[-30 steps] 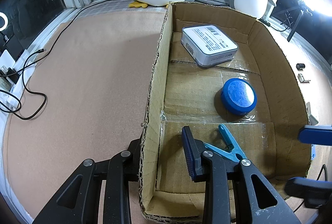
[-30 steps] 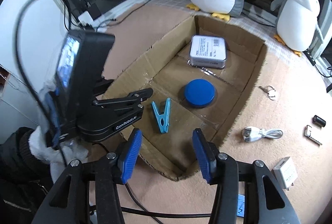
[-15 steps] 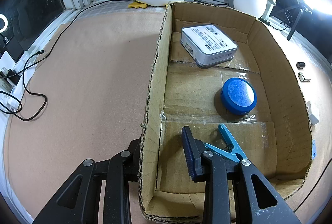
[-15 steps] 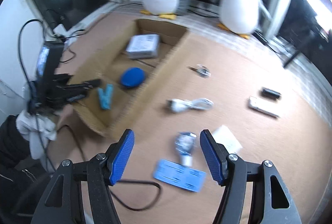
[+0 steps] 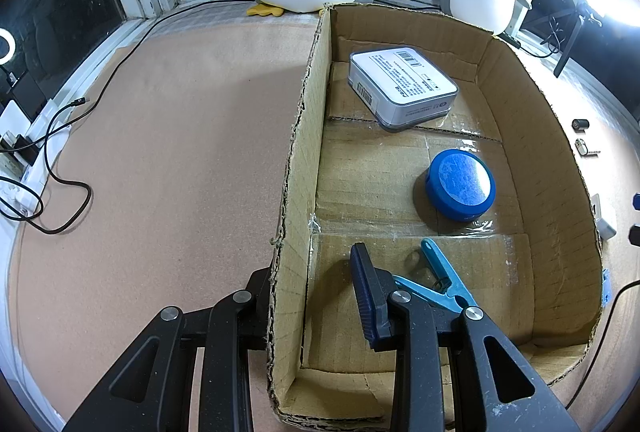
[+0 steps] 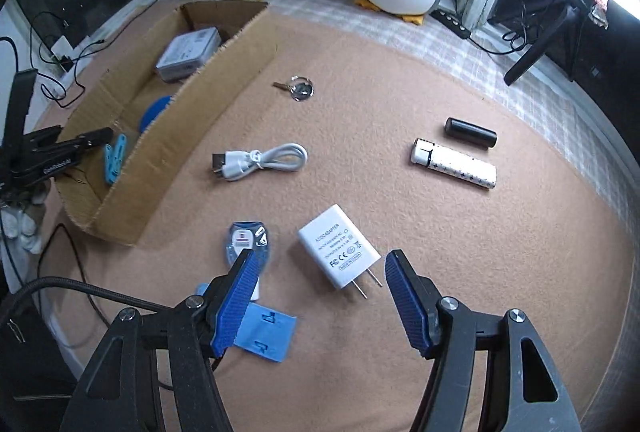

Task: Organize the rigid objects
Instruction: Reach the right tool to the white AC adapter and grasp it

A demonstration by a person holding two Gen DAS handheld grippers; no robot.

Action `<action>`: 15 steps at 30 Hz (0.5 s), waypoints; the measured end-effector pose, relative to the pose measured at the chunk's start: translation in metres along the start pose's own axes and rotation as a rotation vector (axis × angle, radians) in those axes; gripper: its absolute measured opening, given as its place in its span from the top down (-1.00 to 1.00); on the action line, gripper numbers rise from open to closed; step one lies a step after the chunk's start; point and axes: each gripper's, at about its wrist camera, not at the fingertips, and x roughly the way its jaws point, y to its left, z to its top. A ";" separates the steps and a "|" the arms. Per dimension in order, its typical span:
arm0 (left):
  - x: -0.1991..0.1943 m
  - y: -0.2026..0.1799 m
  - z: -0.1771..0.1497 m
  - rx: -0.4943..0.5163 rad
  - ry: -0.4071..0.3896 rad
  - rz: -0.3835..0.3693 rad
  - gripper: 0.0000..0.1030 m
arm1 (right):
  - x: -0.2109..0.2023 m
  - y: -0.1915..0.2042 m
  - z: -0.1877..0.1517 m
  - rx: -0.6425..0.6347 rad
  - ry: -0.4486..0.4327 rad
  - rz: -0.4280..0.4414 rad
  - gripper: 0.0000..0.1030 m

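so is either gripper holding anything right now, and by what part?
The left gripper is shut on the cardboard box, pinching its near side wall. The right gripper is open and empty above the white charger.

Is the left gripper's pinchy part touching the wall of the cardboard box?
Touching. The left wrist view shows the left gripper fingers clamped on the cardboard box wall.

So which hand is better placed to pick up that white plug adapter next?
The right. Its tool is open and hovers just over the white plug adapter on the mat. The left tool is shut on the cardboard box wall, busy steadying it.
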 end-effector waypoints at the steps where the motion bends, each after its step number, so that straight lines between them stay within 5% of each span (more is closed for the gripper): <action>1: 0.000 0.000 0.000 0.000 0.000 0.000 0.37 | 0.004 -0.001 0.001 -0.007 0.010 -0.006 -0.20; 15: 0.000 0.000 0.000 0.000 0.000 0.000 0.37 | 0.035 0.001 0.014 -0.064 0.072 -0.068 -0.20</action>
